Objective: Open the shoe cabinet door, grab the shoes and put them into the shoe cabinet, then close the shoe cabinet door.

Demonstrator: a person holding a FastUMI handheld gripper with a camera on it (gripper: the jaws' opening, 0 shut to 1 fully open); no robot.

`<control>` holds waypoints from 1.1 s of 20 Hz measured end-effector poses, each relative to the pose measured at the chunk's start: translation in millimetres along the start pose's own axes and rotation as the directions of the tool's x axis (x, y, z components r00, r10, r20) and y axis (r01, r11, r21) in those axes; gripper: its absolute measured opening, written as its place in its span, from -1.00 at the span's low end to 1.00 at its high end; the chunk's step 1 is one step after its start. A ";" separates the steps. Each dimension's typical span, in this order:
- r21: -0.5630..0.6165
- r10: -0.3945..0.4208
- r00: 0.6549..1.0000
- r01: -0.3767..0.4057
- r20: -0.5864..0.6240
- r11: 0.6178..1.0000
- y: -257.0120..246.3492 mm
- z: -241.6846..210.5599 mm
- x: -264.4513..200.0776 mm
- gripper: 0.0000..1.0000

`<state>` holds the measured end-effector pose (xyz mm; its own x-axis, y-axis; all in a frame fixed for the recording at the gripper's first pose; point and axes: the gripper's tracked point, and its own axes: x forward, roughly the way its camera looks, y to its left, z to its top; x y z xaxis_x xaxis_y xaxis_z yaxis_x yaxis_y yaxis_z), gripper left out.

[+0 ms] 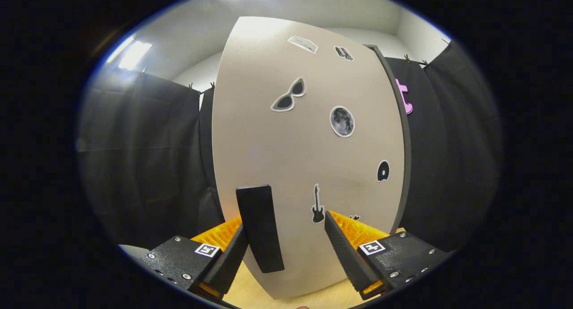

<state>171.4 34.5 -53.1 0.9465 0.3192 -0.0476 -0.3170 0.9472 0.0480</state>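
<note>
The stiff, probably light beige stickered cabinet door (309, 156) is best taken by its black bar handle (260, 228), lying between the gripper's (286, 251) open jaws.

Black cloth wall (143, 156), white ceiling (313, 4), ceiling light (132, 53)

Hidden items: cabinet door (309, 156) covers the cabinet's inside entirely. Door handle (259, 228): its lower end sits behind my left finger (228, 259). Small sticker (354, 217) beside my right finger: mostly covered, unidentifiable.
</note>
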 end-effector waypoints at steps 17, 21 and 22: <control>0.013 -0.196 0.980 0.195 0.038 0.981 49.5 -2.1 103.4 0.95; 0.013 -0.237 0.970 0.237 0.047 0.971 55.6 -3.4 117.8 0.94; 0.006 -0.244 0.968 0.244 0.051 0.970 54.6 -1.9 116.4 0.94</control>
<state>264.1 123.4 -58.0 0.9971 0.0761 -0.0073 -0.0757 0.9963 0.0411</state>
